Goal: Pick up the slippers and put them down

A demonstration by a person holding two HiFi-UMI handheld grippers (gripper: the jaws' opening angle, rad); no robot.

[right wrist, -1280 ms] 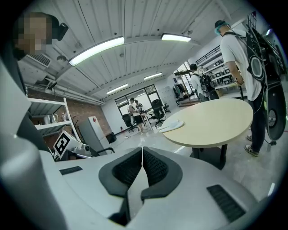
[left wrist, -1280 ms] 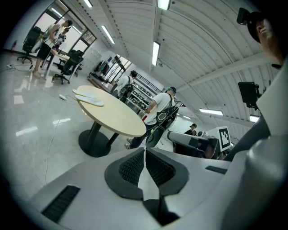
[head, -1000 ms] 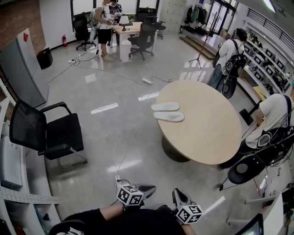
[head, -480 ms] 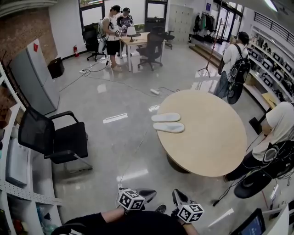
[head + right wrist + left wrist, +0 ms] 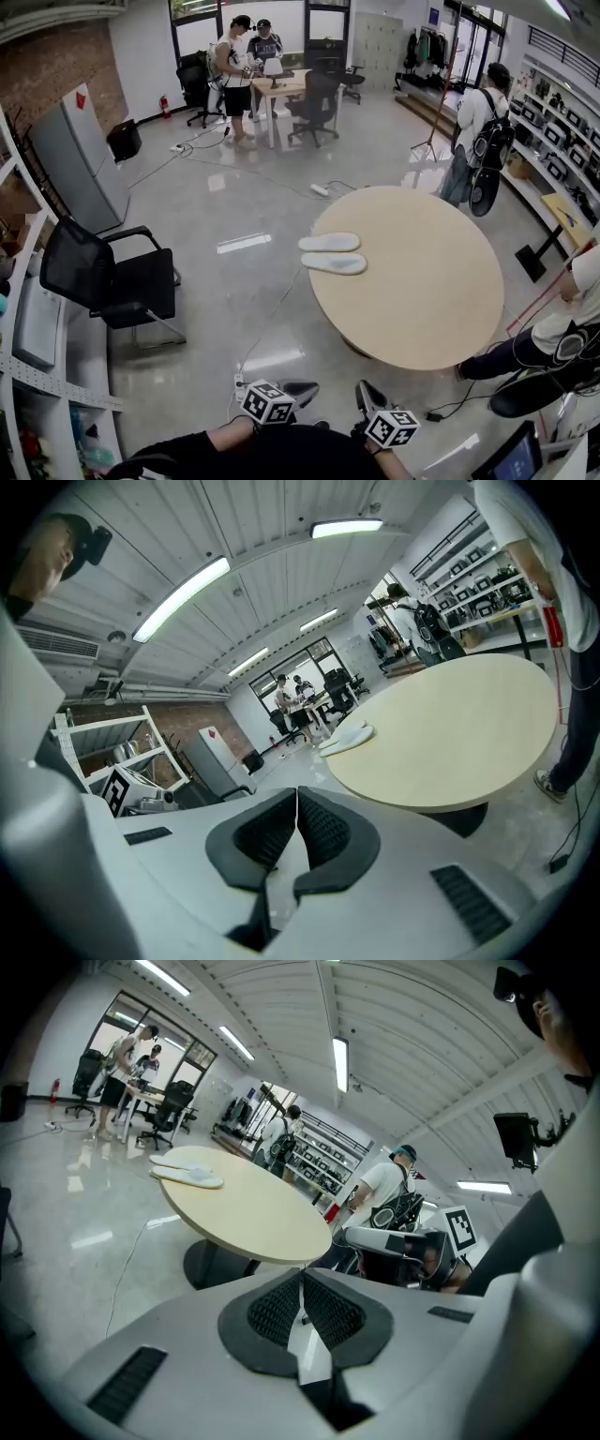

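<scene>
slippers point(image 5: 330, 242): 2 | round table point(image 5: 422, 291): 1 | grippers point(image 5: 300, 1283): 2 | marker cubes point(image 5: 267, 403): 2

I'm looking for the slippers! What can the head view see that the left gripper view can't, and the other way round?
Only the head view shows the red-brown brick wall and the tall grey metal cabinet. Only the left gripper view shows the long white ceiling lights. Both show the round beige wooden table with the pair of flat white slippers lying on it.
</scene>
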